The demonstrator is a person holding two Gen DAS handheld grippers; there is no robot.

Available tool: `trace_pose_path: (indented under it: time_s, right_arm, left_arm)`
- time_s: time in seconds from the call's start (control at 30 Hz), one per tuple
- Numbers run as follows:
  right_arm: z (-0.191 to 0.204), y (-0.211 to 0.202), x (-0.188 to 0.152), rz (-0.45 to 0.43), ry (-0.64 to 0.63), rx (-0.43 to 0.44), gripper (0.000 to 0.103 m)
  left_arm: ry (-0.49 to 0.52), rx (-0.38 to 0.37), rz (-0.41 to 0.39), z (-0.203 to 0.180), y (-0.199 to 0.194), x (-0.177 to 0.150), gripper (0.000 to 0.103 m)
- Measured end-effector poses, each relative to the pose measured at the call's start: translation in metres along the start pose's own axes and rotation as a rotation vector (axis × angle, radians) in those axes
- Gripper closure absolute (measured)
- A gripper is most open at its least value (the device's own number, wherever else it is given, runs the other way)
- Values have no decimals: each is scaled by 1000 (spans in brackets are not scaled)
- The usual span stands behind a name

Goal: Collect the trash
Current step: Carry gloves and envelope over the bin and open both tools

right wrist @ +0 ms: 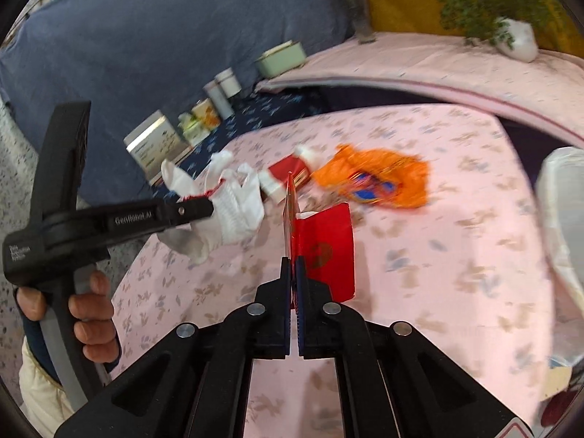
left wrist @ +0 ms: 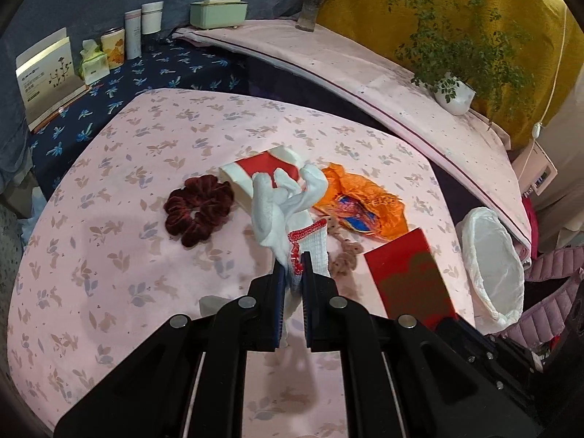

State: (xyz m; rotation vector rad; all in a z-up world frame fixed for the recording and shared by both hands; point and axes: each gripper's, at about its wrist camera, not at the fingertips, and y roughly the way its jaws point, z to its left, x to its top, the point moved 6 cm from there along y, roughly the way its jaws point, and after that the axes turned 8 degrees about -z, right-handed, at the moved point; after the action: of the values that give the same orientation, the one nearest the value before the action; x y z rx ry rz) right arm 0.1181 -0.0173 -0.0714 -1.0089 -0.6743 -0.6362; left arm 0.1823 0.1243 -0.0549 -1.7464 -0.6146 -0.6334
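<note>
My left gripper (left wrist: 295, 261) is shut on the red-trimmed cuff of a white glove (left wrist: 288, 200) and holds it above the pink floral table; the glove also shows in the right wrist view (right wrist: 233, 208). My right gripper (right wrist: 294, 264) is shut on a red envelope (right wrist: 325, 252), held above the table; the envelope shows at the right of the left wrist view (left wrist: 408, 277). On the table lie an orange wrapper (left wrist: 365, 204), a red and white carton (left wrist: 262, 171), a dark red scrunchie (left wrist: 199, 208) and a small beige scrunchie (left wrist: 345, 255).
A bin lined with a white bag (left wrist: 492, 266) stands past the table's right edge. Boxes and tins (left wrist: 109, 47) stand on the blue cloth at the back left. A potted plant (left wrist: 456, 91) and a vase (left wrist: 310, 11) sit on the pink shelf behind.
</note>
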Motion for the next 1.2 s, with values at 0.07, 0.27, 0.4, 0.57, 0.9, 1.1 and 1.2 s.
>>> trace_pose_path:
  time_s: [0.07,0.27,0.4,0.57,0.9,1.1,1.2]
  right_arm:
    - [-15,-17,9,-39,18,-36,100]
    - [-63,-63,31,-140,72,-143,100]
    - [-97,-91,40,-189,108,-206,100]
    - [-142,-123,44,-234,148,-296,100]
    - [-209,-160,44,-277,205,-424,100]
    - [-234,-169,40,-284,241,-448,100]
    - [-242,-170,39,-283,252,-456,100]
  left_arm:
    - [26,-20,-6,-18,-2,1,95]
    - [100,-111,-12,-84,-7,7,95]
    - [151,-170,-18,-130,-7,9,95]
    - [210,-250,-18,-187,-5,7,95]
    - [284,-412,69,-285,20,-14,95]
    - [337,-428,87,-319,30,-24,95]
    - [352,-429,92,-327,33,-27,95]
